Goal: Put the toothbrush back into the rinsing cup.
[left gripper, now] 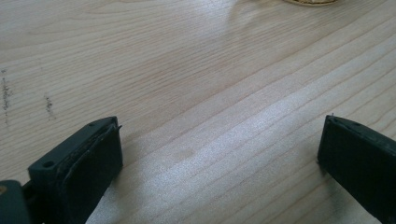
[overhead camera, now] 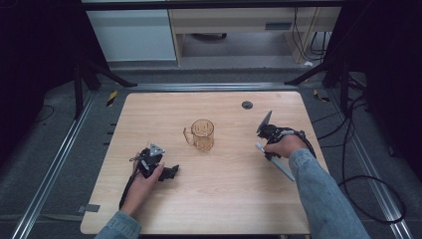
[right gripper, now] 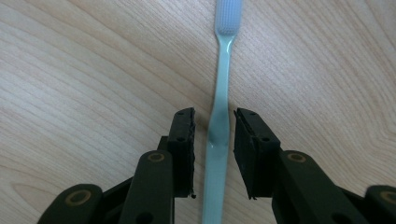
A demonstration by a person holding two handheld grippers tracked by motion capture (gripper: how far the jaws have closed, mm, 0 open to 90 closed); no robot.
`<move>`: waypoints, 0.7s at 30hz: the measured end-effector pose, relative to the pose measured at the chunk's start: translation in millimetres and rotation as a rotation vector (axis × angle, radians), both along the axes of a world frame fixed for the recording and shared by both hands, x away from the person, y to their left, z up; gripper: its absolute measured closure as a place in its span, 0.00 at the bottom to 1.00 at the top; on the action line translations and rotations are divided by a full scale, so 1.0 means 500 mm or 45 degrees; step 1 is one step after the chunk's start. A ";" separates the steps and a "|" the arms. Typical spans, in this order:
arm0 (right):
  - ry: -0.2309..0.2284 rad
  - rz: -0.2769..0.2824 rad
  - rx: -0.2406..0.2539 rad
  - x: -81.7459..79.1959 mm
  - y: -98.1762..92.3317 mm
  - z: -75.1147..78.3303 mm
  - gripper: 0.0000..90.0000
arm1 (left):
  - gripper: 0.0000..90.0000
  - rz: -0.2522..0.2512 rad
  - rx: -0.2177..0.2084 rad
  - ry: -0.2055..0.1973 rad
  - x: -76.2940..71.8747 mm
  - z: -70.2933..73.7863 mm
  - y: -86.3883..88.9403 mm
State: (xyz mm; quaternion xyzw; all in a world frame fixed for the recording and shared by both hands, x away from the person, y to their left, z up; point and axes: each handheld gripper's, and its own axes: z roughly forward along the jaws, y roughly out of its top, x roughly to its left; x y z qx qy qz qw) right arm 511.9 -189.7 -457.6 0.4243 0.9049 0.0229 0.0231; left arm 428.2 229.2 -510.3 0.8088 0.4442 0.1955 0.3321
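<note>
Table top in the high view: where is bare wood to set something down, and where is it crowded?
Free on the table: the far left corner behind the amber mug, and the near strip between the two forearms. Crowded: the right edge, where the right gripper straddles the toothbrush, and around the left gripper.

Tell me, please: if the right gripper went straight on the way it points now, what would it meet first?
Probably the toothbrush: its handle lies between the right gripper's open jaws, flat on the wooden table, which comes right after.
</note>
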 end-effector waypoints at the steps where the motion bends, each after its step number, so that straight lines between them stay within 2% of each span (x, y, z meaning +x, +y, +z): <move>1: 0.002 0.000 0.005 0.000 -0.001 0.000 0.76 | 0.00 0.000 0.000 0.000 0.000 0.000 0.000; 11: 0.017 -0.028 0.006 0.000 -0.015 -0.011 0.76 | 0.00 -0.004 0.005 0.002 0.000 0.000 0.001; 21: 0.027 -0.018 0.009 0.000 -0.013 -0.020 0.77 | 0.00 -0.002 0.003 0.002 0.000 0.000 0.000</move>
